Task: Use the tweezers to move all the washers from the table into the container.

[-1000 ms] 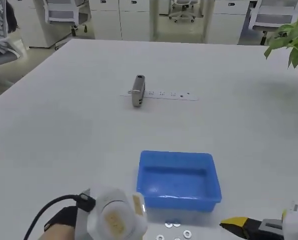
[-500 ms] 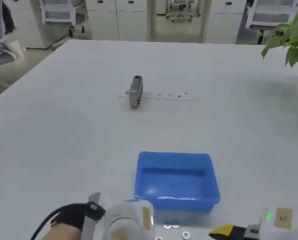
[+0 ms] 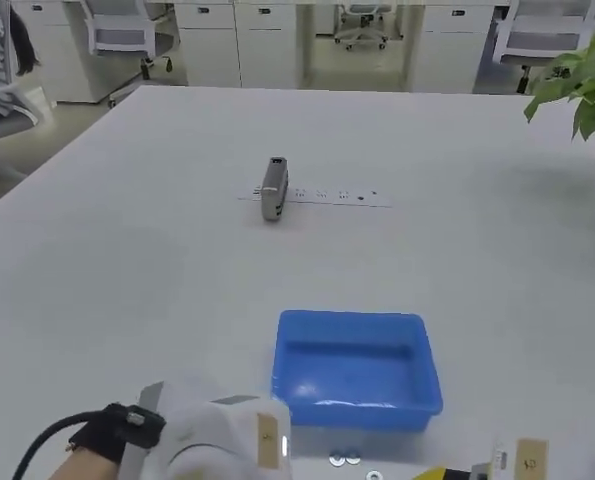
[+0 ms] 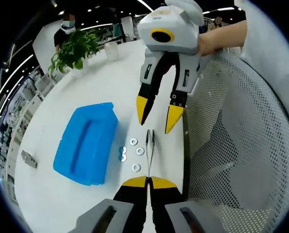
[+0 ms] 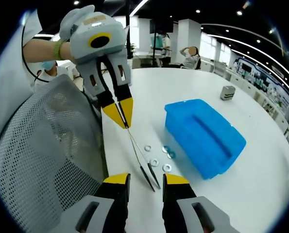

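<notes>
Tweezers [image 4: 148, 145] pinched tight in the left tool [image 4: 148, 182], washers [image 4: 136, 167] lying on the tabletop [image 3: 177, 250].

Pulled back toward the person since a second ago, both tools, now lower in the head view; blue container [image 3: 357, 416] and washers not moved. Right tool [image 5: 146, 179] with jaws apart, the thin tweezer tips lying between them, not pinched. In the head view, both tools cut off by the bottom edge, the tweezers hidden, a few washers peeking out right at that edge. In the left gripper view and the right gripper view, a few washers close together, just beside the long side of the container and near the tweezers. Inside the container, plain blue floor. Far across the tabletop, a small grey block [image 3: 275, 187] at one end of a flat white strip [image 3: 327, 194], too small to make out.
</notes>
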`<state>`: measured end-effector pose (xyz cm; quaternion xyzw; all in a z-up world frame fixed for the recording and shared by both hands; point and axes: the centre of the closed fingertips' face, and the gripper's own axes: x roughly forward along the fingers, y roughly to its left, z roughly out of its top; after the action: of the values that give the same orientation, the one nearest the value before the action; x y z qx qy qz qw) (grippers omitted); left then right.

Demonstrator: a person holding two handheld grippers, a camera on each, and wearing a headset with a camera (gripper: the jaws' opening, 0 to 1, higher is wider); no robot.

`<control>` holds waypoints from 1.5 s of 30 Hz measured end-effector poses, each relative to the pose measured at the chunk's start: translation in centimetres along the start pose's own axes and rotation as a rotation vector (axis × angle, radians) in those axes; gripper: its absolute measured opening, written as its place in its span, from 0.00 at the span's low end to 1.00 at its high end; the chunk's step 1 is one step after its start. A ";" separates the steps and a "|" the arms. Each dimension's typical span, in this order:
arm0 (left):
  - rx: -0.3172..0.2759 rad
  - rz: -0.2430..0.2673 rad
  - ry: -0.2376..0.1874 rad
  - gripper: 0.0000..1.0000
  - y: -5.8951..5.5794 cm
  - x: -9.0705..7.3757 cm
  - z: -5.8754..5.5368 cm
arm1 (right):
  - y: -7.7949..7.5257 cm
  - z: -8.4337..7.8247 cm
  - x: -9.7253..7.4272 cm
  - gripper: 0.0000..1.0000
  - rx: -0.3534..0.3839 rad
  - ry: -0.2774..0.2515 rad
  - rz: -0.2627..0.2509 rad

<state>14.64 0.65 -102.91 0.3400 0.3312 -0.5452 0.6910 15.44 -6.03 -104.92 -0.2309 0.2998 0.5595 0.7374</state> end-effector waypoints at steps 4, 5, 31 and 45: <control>-0.012 0.004 -0.023 0.00 -0.2 -1.5 1.2 | 0.2 0.3 0.3 0.23 -0.025 0.001 0.012; -0.014 0.003 -0.028 0.00 -0.3 -1.8 1.5 | 0.2 0.4 0.4 0.23 -0.029 0.000 0.013; 0.056 0.006 -0.095 0.00 0.2 -3.2 6.1 | 0.7 3.8 2.4 0.07 -0.110 -0.078 0.090; 0.096 -0.050 -0.047 0.00 1.6 -2.0 6.7 | -0.1 3.2 3.2 0.11 -0.050 -0.059 0.104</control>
<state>16.44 -3.56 -97.43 0.3515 0.2968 -0.5851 0.6678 16.77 -1.70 -104.81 -0.2166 0.2756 0.6108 0.7099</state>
